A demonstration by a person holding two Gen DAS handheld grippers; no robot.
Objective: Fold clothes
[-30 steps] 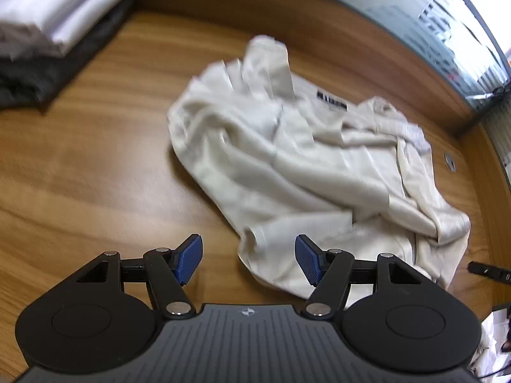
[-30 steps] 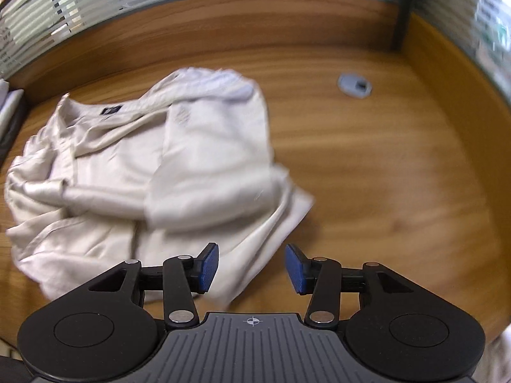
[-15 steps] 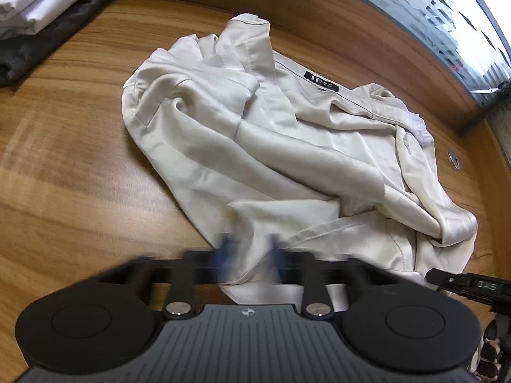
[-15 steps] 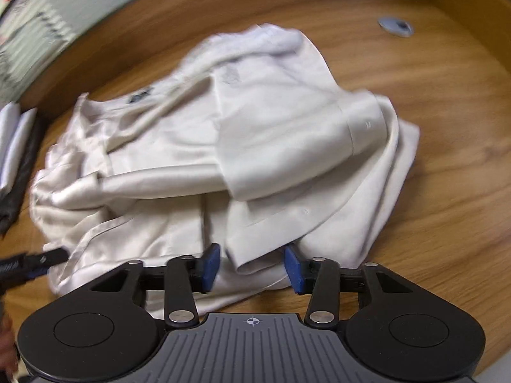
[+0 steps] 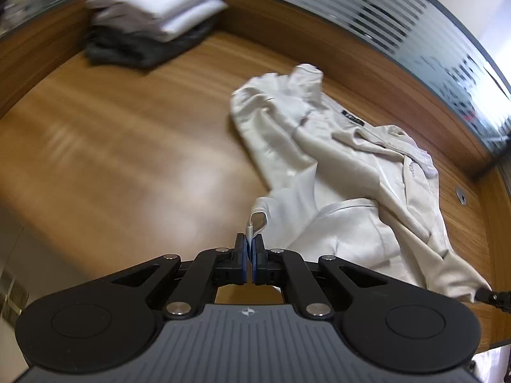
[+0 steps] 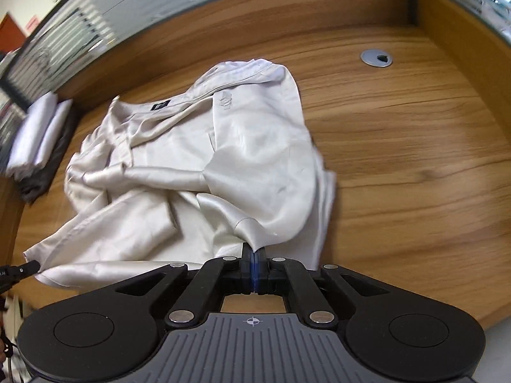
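Both tongs are pinching the cream shirt (image 6: 255,146) near the table's (image 6: 415,159) front edge: left gripper (image 5: 249,250) gripping a hem loop, right gripper (image 6: 254,255) clamping a fold.

Open counter (image 5: 127,166): wide bare wood on the left side, between the cream shirt (image 5: 345,172) and the stack of folded clothes (image 5: 153,22).
Right side: bare wood beyond the shirt's right edge; only a flush cable grommet (image 6: 376,58) lies there.
Far-left corner: blocked by the stack of folded clothes against the back wall.
Centre: covered by the crumpled cream shirt.
Back and side limits: raised wooden wall (image 6: 287,3) topped by a striped glass partition (image 5: 367,9) closes the counter.
Near edge: left hand-held gripper (image 5: 249,249) and right hand-held gripper (image 6: 254,263), each clamped on a shirt edge.
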